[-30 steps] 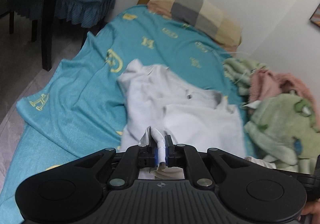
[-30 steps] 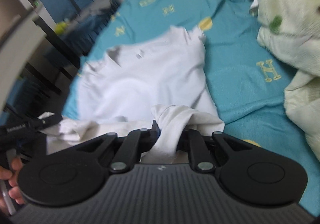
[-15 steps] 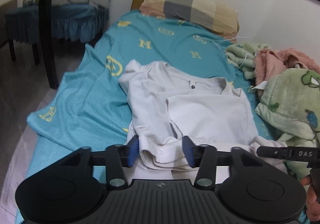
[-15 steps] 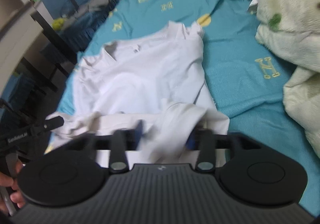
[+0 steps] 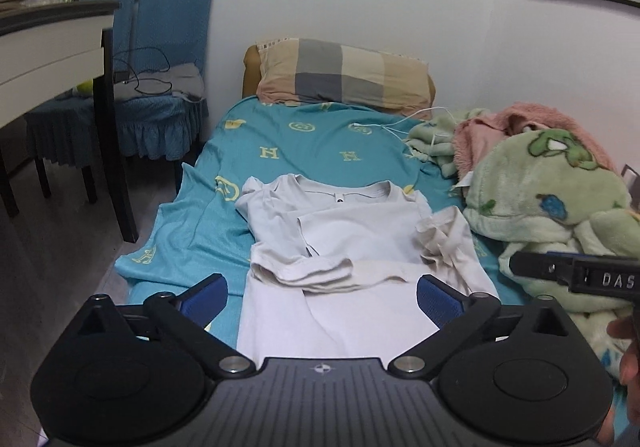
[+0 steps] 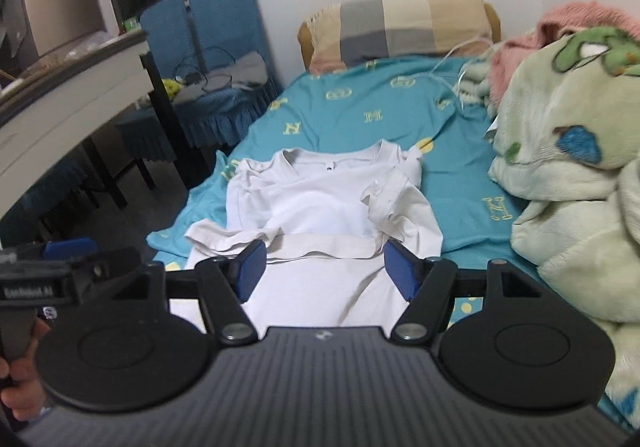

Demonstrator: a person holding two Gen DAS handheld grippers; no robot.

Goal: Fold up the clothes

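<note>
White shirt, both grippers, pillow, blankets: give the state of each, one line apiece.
White shirt: flat on the bed, both sleeves folded inward, released.
Left gripper: open, jaws just opened, nothing gripped.
Right gripper: open, jaws just opened, nothing gripped.
Pillow: lying at the bedhead.
Blankets: heaped, unfolded.

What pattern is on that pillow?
The pillow has big grey, beige and tan checks, clearest in the left wrist view.
</note>
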